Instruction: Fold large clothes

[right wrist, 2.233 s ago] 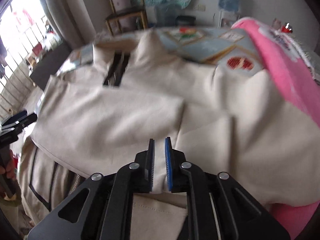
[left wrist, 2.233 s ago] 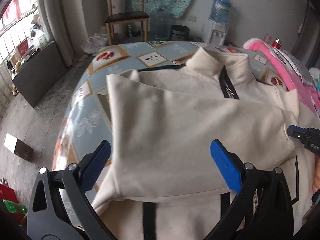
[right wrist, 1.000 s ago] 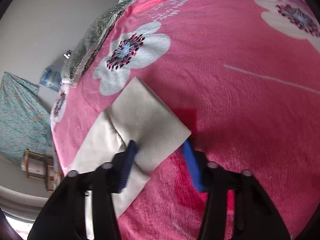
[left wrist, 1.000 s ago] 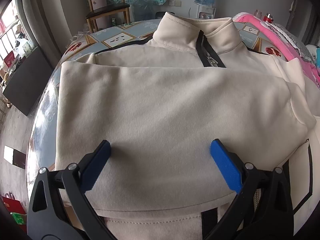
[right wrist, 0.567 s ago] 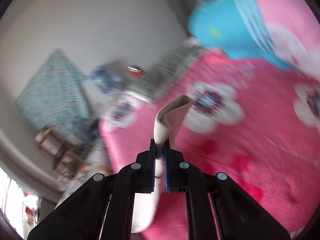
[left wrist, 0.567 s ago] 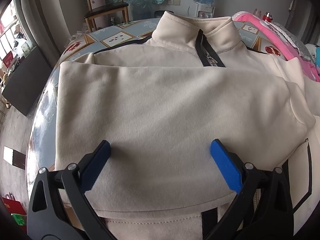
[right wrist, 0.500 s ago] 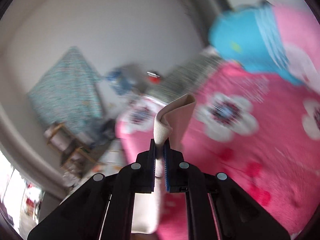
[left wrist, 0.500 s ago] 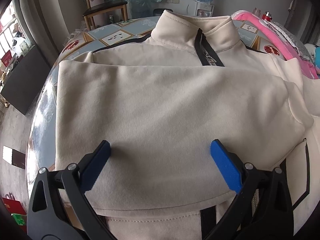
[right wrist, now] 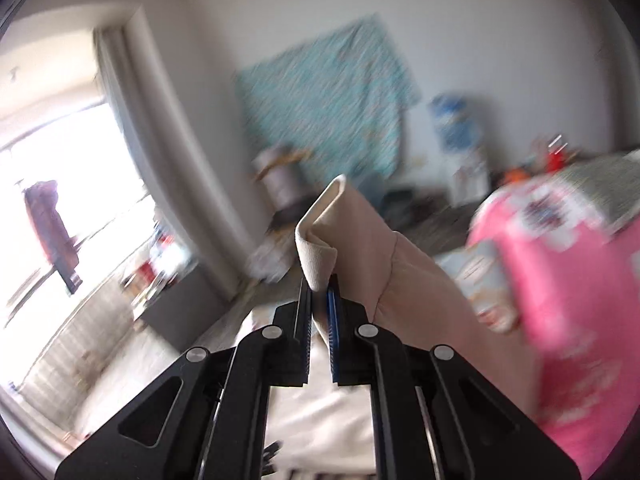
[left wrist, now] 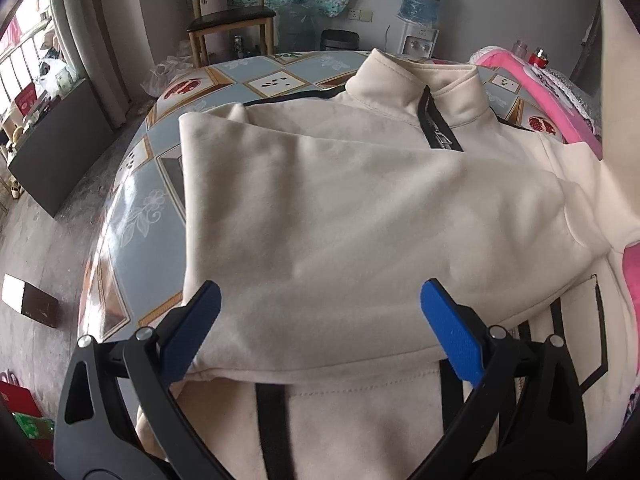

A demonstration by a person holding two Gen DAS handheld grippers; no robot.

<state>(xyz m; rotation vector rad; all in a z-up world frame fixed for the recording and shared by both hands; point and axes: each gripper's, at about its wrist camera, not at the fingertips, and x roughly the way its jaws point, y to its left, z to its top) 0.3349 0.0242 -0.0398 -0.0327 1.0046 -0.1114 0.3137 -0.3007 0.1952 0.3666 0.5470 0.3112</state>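
The cream zip-collar jacket (left wrist: 360, 216) fills the middle of the left wrist frame, one sleeve already folded across. The right gripper (right wrist: 320, 304) pinches the other sleeve's cuff (right wrist: 320, 236), raised at frame centre; next it should cross the chest. The left gripper (left wrist: 320, 312) hovers above, jaws wide, holding nothing.

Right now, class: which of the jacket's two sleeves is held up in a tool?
The sleeve pinched in the right tool, raised off the bed. The other sleeve lies folded flat across the jacket's chest, under the open left tool.

Cream jacket (left wrist: 340, 208) with black trim, grey-blue tile-patterned tabletop (left wrist: 136, 208), pink flowered blanket (right wrist: 568, 300).
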